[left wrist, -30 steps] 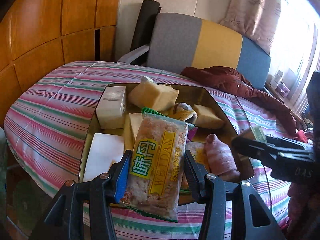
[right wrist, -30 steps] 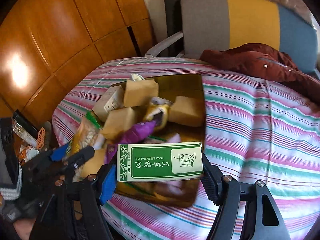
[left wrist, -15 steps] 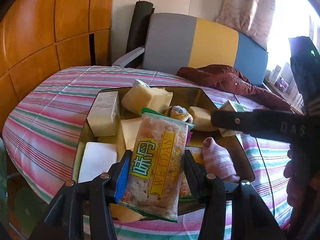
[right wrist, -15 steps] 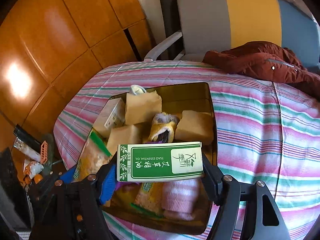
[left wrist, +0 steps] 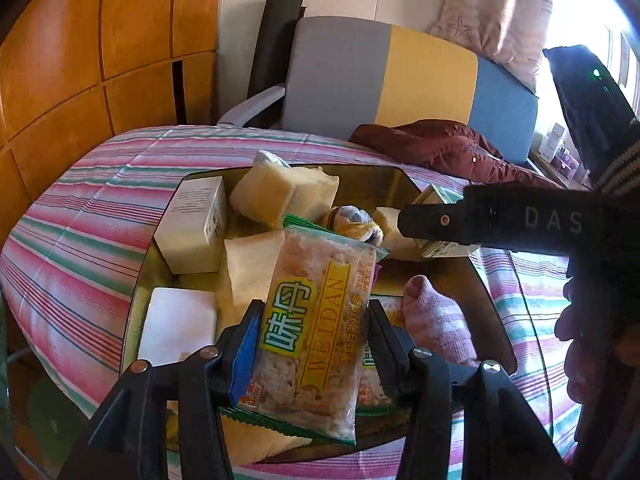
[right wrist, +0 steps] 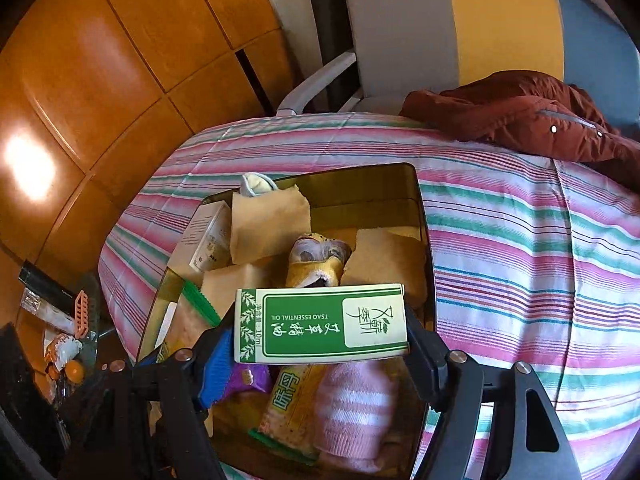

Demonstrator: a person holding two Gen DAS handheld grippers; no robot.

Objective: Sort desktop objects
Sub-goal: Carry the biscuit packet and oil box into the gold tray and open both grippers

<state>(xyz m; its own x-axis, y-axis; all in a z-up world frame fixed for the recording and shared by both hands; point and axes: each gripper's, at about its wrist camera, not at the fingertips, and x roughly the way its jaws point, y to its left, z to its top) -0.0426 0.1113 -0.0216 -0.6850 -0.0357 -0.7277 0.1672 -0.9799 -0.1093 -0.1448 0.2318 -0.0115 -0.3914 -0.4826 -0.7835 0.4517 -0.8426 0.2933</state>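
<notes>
The left hand-held gripper pinches a snack packet; the right hand-held gripper clamps a green box; the filled tray lies just beyond both.

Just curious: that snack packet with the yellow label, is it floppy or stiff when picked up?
Probably fairly stiff: the snack packet stands up unsupported above the left hand-held gripper. Likely light. Its glossy wrapper may be slippery, and the contents look crumbly.

Right gripper farther over tray
</notes>
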